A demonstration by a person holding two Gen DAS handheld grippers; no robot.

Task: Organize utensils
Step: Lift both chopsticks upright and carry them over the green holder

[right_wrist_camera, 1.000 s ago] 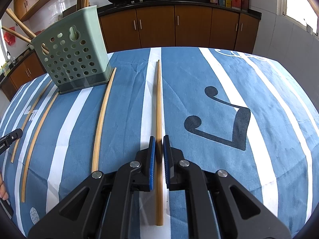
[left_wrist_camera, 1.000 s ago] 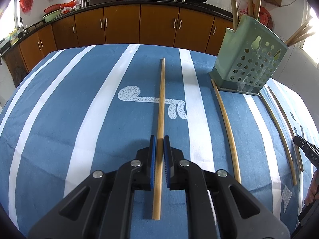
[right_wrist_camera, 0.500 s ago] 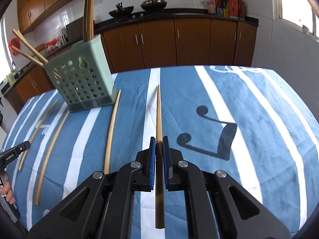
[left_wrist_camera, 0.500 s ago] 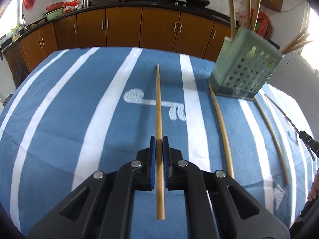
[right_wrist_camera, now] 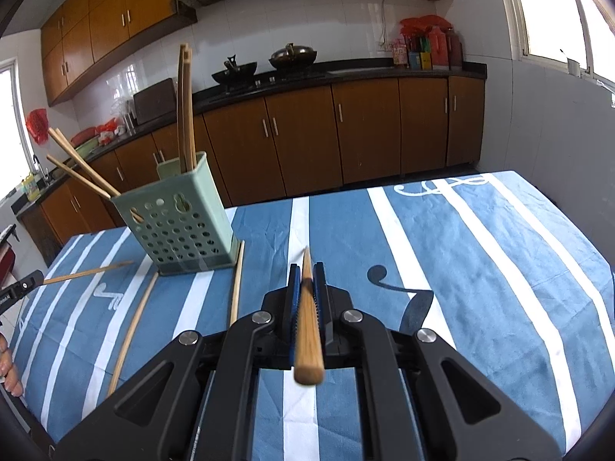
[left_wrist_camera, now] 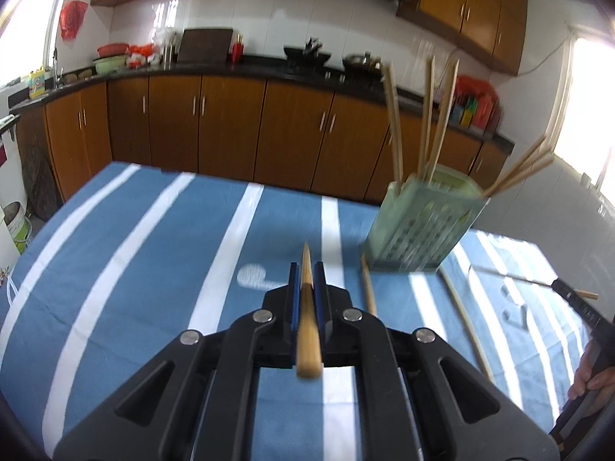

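Observation:
My left gripper (left_wrist_camera: pixel 306 273) is shut on a wooden chopstick (left_wrist_camera: pixel 307 319) and holds it above the blue striped tablecloth (left_wrist_camera: pixel 134 269). My right gripper (right_wrist_camera: pixel 306 274) is shut on another wooden chopstick (right_wrist_camera: pixel 308 330), also lifted off the cloth. A green perforated holder (left_wrist_camera: pixel 423 223) with several chopsticks in it stands ahead and to the right in the left wrist view. In the right wrist view the holder (right_wrist_camera: pixel 180 215) is ahead and to the left. The other gripper with its chopstick shows at the right edge (left_wrist_camera: pixel 576 299) and at the left edge (right_wrist_camera: pixel 23 284).
Loose chopsticks lie on the cloth beside the holder (left_wrist_camera: pixel 369 288) (left_wrist_camera: pixel 465 322) (right_wrist_camera: pixel 236 288) (right_wrist_camera: pixel 132 326). Wooden kitchen cabinets (left_wrist_camera: pixel 230 130) and a dark counter with pots stand behind the table. The table's far edge is just past the holder.
Both grippers have lifted their chopsticks off the cloth and tilted upward. The holder now looks farther away and more of the kitchen shows.

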